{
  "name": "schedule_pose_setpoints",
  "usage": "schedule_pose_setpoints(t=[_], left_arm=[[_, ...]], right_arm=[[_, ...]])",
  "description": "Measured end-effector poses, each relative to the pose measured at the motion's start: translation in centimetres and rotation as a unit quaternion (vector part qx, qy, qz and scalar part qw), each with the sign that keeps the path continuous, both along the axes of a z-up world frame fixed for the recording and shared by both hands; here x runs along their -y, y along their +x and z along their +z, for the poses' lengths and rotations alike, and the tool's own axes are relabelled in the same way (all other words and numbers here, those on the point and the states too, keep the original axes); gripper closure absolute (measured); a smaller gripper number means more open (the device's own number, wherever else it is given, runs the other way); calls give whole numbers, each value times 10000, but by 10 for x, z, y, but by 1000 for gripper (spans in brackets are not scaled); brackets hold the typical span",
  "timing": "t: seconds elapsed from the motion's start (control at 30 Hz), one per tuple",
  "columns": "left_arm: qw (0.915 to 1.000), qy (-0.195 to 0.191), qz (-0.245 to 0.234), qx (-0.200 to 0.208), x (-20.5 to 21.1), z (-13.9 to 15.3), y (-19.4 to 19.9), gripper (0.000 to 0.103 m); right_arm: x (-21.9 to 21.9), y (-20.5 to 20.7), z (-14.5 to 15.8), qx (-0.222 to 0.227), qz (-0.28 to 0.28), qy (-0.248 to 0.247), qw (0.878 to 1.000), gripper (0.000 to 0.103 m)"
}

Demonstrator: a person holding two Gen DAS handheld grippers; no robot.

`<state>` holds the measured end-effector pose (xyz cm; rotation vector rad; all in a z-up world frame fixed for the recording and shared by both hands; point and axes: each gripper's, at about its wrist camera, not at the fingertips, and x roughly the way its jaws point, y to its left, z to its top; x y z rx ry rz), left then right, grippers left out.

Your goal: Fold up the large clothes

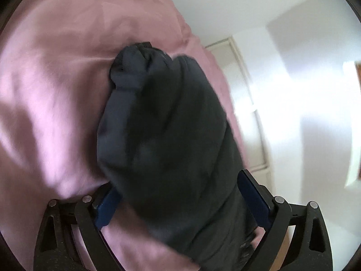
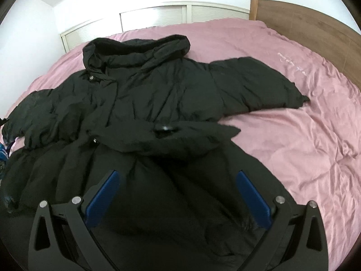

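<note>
Black hooded puffer coat [image 2: 158, 94] spread on pink bedsheet [image 2: 304, 135], left gripper [image 1: 180, 205] wide open around a sleeve [image 1: 162, 124] — pads not pressing, right gripper [image 2: 178, 194] open above hem.

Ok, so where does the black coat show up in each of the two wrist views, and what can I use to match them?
Left wrist view: only one bulky part of the black coat shows, blurred, filling the centre and running down between the left tongs.
Right wrist view: the whole coat lies spread across the middle, hood at the top, one sleeve reaching right.
Shared landmark: the pink bedsheet under the coat.
</note>
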<state>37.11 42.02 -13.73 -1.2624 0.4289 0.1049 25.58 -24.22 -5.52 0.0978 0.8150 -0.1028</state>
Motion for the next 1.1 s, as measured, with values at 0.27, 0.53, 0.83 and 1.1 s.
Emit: schedule_pose_setpoints(t=[0.27,0.53,0.83,1.1], left_arm=[[9987,-457,-11,225,-17,7,14,67],[9995,54,-215,231,12,57,14,92],[9799,1386,-1323,549,115,147,5,94],[9398,2095,-2660,454,268,167,12,95]], right_arm=[[-5,-7,19,138,83,-37,9999,0],[11,-23,27,234,-28,57,9997,0],[42,-56,42,451,-257,291,9982,0],[64,-89,55,662,-351,347,9966,0]])
